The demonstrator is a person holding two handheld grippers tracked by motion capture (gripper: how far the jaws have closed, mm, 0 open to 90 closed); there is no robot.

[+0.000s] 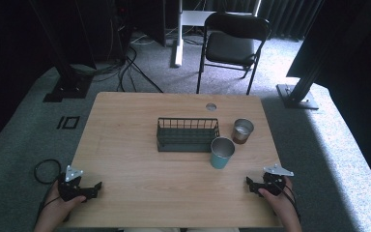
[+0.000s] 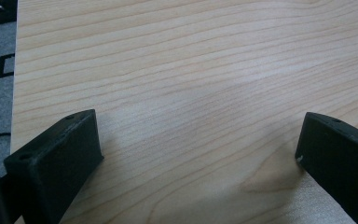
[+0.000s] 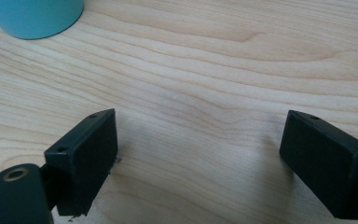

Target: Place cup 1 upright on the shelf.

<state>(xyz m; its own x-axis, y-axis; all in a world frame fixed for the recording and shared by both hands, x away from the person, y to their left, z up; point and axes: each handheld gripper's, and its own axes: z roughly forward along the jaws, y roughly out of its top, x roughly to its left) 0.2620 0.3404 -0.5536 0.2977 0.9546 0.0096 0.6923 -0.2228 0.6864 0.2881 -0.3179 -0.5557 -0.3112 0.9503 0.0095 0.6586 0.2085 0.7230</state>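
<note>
Well ahead of the right claw (image 1: 253, 184) (jaws apart) stands the teal cup (image 1: 221, 152)

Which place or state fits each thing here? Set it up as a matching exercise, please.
1. teal metal cup
2. brown metal cup
3. dark wire basket
4. left gripper

a. middle of the table
b. open, nothing between its jaws
c. behind the other cup
d. at the basket's front right corner

Pairs: 1-d, 2-c, 3-a, 4-b
</note>
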